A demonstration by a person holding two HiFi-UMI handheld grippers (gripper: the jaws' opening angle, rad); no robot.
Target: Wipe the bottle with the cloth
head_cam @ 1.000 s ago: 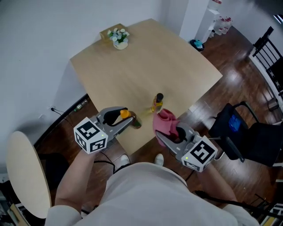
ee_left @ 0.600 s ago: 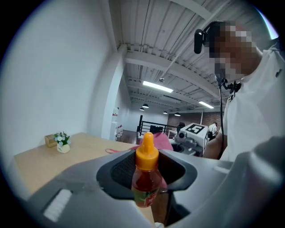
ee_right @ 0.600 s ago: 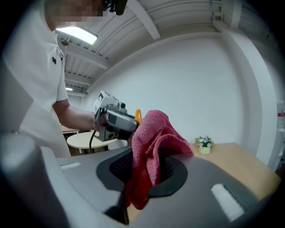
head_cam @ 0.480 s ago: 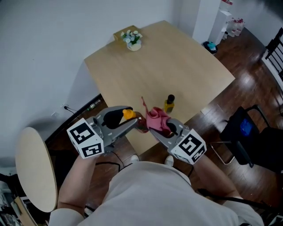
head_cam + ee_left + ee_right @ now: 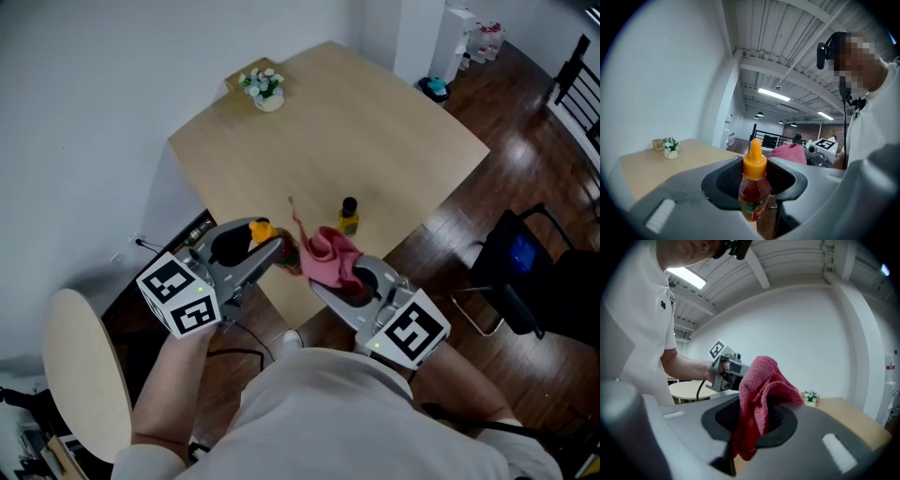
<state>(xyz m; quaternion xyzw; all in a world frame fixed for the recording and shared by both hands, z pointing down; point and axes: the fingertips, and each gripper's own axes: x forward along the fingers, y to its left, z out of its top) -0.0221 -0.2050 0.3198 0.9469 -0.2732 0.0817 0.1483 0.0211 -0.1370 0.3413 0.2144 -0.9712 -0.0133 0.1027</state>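
Note:
My left gripper (image 5: 278, 253) is shut on a small red sauce bottle (image 5: 290, 255) with an orange cap, held in the air over the near edge of the wooden table (image 5: 375, 122). In the left gripper view the bottle (image 5: 753, 192) stands upright between the jaws. My right gripper (image 5: 343, 277) is shut on a bunched pink cloth (image 5: 328, 257), which hangs right beside the bottle; I cannot tell if they touch. The cloth (image 5: 758, 394) fills the right gripper view, with the left gripper (image 5: 724, 370) just beyond it.
A small yellow bottle (image 5: 348, 217) with a black cap stands on the table near its front edge. A pot of white flowers (image 5: 265, 90) sits at the far corner. A round pale stool (image 5: 82, 375) is at my left, a black chair (image 5: 530, 281) at my right.
The right gripper has carried the cloth left and up, from near the yellow bottle to right beside the sauce bottle. The left gripper has stayed put, gripping the sauce bottle.

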